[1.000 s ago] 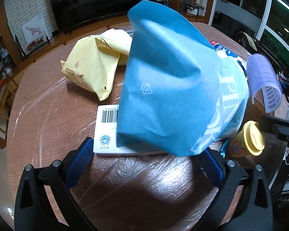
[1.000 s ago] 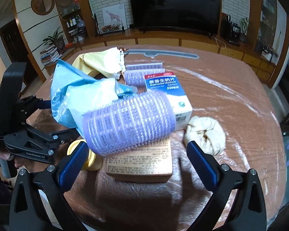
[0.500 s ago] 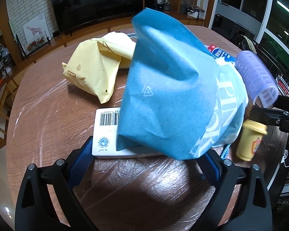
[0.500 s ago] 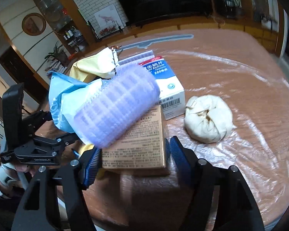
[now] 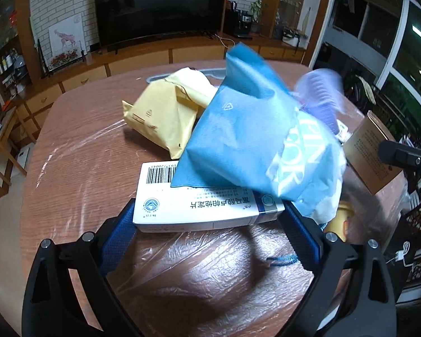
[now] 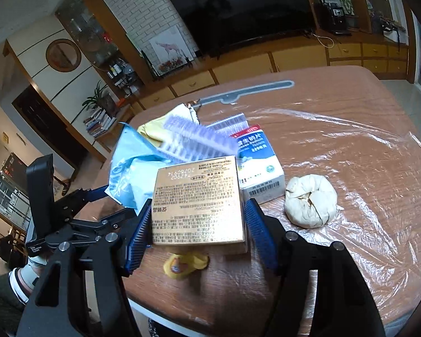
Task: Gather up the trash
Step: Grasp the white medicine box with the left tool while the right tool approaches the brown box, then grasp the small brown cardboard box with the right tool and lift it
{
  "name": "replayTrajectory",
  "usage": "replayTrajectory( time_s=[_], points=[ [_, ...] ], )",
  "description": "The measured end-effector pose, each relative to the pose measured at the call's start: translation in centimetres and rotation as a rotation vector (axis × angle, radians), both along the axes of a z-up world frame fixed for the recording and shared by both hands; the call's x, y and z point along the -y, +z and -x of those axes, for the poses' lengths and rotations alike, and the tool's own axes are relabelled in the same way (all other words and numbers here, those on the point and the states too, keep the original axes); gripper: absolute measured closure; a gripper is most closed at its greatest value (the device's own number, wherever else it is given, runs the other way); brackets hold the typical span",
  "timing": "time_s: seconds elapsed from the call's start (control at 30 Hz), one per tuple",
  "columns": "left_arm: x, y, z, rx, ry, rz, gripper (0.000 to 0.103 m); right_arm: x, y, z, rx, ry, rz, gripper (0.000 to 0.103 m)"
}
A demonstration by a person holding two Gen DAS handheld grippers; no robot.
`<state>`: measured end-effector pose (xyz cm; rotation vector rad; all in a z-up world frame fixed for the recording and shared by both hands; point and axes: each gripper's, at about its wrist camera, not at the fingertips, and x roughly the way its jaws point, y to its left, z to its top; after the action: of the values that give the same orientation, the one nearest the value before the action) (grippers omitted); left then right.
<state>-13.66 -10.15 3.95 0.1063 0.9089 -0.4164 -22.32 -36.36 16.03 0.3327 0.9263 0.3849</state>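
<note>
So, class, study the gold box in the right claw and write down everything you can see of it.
The gold box is a flat, square carton of shiny metallic card, its top face covered in small dark print with a date code near the far edge. It is lifted clear of the table and tilted. The right claw has just been closing, and its blue pads now press on the box's two side edges. A purple hair roller, blurred, lies at its far edge, and a small yellow bottle shows below it.

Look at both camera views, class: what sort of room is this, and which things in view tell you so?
Most likely a home living room. A large dark television stands on a long wooden cabinet against a white brick wall, a potted plant sits above stacked books, and a wooden table wrapped in clear plastic film fills the foreground.
</note>
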Motion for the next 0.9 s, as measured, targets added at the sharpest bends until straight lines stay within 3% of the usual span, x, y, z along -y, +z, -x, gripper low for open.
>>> replayTrajectory(
  time_s=[0.57, 0.9],
  points=[
    [-2.1, 4.0, 2.3, 0.079, 0.051, 0.050, 0.006, -0.4, 2.5, 1.9, 0.042, 0.012, -0.044, 0.039],
    [-2.0, 5.2, 4.4, 0.100, 0.039, 0.057, 0.006, -1.0, 2.8, 2.6, 0.037, 0.014, -0.021, 0.039]
  ],
)
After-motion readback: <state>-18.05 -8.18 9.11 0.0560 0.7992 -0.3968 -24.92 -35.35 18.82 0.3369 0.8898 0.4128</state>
